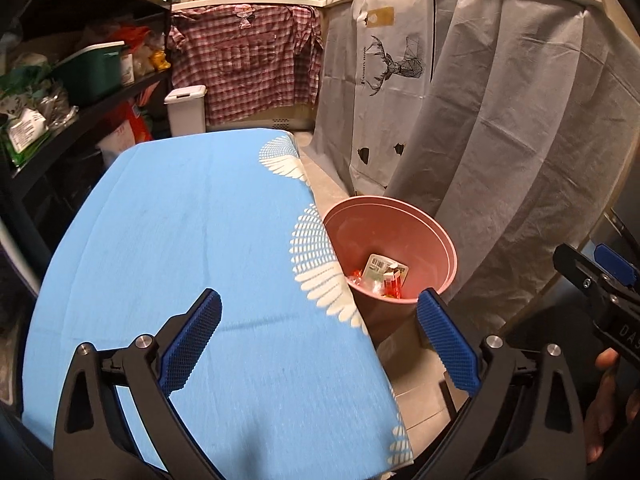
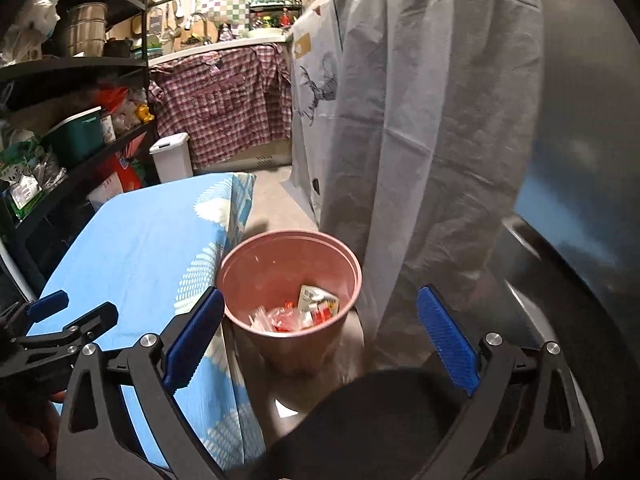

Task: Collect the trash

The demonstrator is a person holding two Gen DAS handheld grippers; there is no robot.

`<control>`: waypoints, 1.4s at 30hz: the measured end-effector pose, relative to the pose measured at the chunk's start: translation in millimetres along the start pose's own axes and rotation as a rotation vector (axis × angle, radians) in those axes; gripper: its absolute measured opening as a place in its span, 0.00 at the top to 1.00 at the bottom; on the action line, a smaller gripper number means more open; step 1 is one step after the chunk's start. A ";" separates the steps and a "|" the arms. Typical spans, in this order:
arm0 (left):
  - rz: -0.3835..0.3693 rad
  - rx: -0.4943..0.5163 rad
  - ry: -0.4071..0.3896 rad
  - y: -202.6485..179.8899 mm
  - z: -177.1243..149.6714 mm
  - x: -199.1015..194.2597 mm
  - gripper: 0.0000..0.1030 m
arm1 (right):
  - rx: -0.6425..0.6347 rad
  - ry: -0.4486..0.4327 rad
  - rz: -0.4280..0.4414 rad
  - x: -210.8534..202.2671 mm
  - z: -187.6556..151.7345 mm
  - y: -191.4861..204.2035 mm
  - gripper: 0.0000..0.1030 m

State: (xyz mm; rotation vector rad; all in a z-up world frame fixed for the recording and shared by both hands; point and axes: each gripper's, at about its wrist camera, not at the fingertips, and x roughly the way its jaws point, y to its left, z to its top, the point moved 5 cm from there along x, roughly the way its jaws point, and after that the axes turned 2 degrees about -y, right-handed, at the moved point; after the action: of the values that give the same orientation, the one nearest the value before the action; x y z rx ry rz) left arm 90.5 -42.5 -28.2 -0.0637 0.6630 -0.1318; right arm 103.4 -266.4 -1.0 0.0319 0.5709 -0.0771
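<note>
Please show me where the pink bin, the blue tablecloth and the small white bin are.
pink bin (image 2: 352, 268): right wrist view, right rim.
blue tablecloth (image 1: 180, 220): left wrist view, bare middle.
small white bin (image 1: 186, 114): left wrist view, front wall.

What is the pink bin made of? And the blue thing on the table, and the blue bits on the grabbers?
The pink bin looks like smooth plastic: thin, even walls with a dull sheen. The blue table cover seems to be woven cloth, matte, with faint creases and a printed white pattern. The blue pads on the left gripper look like rubber or soft plastic, judging by their bumpy grid texture.
</note>
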 end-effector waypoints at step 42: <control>0.008 0.041 -0.033 -7.8 1.4 -5.9 0.08 | -0.039 0.002 -0.026 6.8 -4.4 10.0 0.07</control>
State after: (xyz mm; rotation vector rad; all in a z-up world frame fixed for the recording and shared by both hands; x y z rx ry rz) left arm 86.0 -49.3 -22.7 -0.0233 0.6273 -0.1363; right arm 107.6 -256.7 -8.4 -0.0135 0.5745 -0.0908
